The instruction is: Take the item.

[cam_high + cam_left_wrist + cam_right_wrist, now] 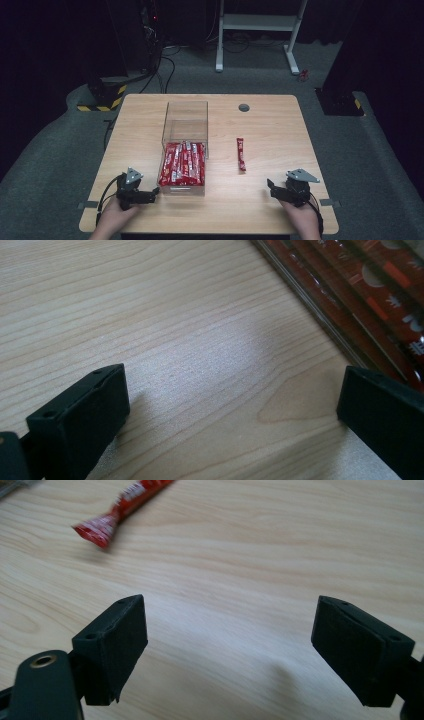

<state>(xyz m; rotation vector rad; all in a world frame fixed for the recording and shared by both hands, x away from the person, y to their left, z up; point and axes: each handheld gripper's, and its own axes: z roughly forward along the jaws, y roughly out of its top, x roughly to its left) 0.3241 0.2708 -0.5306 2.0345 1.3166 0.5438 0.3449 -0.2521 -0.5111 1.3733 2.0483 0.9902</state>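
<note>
While looking down from the high view: lone red sachet [241, 154] lying on bare bench [270, 200], well apart from clear box [184, 120] of matching red sachets [182, 164]. Long axis running away from the person, near end tipping slightly rightward. Right hand-held gripper [270, 184] resting at the near edge, sachet sitting ahead and a little to its left. Left hand-held gripper [153, 192] parking just beside the box's near-left corner, box standing between it and the sachet. Right hand judged nearer.

Left gripper view: jaws spreading wide, holding nothing, box wall [320, 315] running along upper right.

Right gripper view: jaws standing wide apart, empty; sachet end [100, 530] showing upper left, crimped tail pointing toward the hand-held gripper. Reaching forward-left likely needed.
</note>
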